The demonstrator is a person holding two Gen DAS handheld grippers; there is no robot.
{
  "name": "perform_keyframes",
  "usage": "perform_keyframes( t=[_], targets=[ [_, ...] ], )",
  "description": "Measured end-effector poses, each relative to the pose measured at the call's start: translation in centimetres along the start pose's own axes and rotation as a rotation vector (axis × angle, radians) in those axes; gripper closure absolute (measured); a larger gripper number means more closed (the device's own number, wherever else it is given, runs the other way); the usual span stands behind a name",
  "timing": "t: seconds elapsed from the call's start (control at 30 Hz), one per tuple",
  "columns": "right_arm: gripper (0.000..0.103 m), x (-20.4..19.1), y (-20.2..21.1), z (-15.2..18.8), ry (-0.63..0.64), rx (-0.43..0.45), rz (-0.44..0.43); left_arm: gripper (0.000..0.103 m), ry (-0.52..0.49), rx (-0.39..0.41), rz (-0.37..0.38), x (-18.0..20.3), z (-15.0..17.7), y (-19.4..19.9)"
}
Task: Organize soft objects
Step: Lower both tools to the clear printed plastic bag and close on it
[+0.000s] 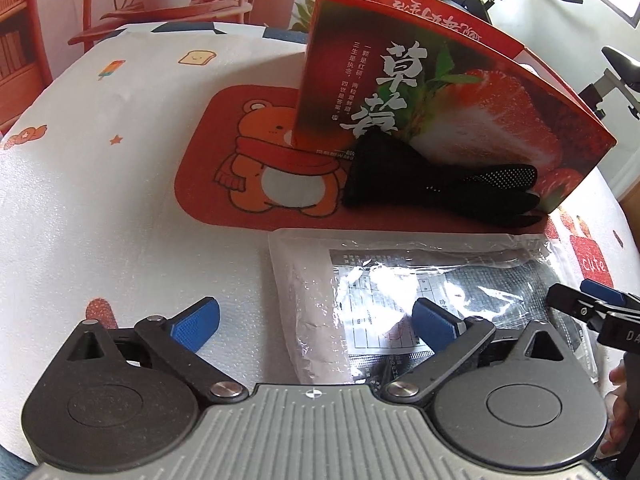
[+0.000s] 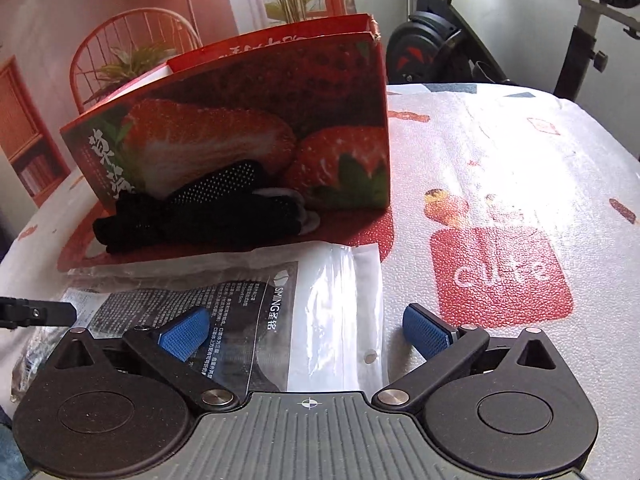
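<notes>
Blue rubber pads face each other across a wide gap on both tools, and nothing sits between either pair. The left gripper (image 1: 316, 326) hangs over one end of a clear plastic packet (image 1: 400, 292) lying flat on the table, its right pad above the plastic and its left pad over bare cloth. The right gripper (image 2: 306, 332) straddles the packet's other end, by the white flap with the small snap. With a tool at each end and both spread wide, my guess is the person means to lift the floppy packet by two edges so it does not sag or fold.

Just beyond the packet lies a black dotted glove (image 1: 436, 188), bunched at the cuff, resting against the foot of a red strawberry box (image 1: 460, 92). The box stands open-topped on an orange bear mat (image 1: 248, 152), which looks to be the place where the soft things are meant to go.

All of this sits on a white printed tablecloth (image 2: 500, 152). Past the table edge stands an exercise bike (image 2: 436, 52).
</notes>
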State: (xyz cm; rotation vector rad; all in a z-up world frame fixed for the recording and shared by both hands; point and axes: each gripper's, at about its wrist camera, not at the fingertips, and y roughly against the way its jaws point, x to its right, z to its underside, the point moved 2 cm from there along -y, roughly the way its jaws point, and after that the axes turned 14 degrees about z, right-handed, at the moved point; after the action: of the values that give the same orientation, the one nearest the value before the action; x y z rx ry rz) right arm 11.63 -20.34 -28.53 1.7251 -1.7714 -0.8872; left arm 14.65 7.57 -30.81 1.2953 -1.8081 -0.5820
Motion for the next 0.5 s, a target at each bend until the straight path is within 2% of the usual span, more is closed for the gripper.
perform_keyframes(
  t=[0.2,0.5],
  targets=[
    [0.0,-0.5,-0.2,-0.2,0.033,-0.013,0.012,0.0,-0.002,0.008,-0.002,0.0,0.0,-0.1],
    [0.0,-1.2,-1.1,-1.6,0.064,-0.087,0.035,0.0,-0.002,0.004,-0.01,0.1,-0.1,-0.2]
  ],
)
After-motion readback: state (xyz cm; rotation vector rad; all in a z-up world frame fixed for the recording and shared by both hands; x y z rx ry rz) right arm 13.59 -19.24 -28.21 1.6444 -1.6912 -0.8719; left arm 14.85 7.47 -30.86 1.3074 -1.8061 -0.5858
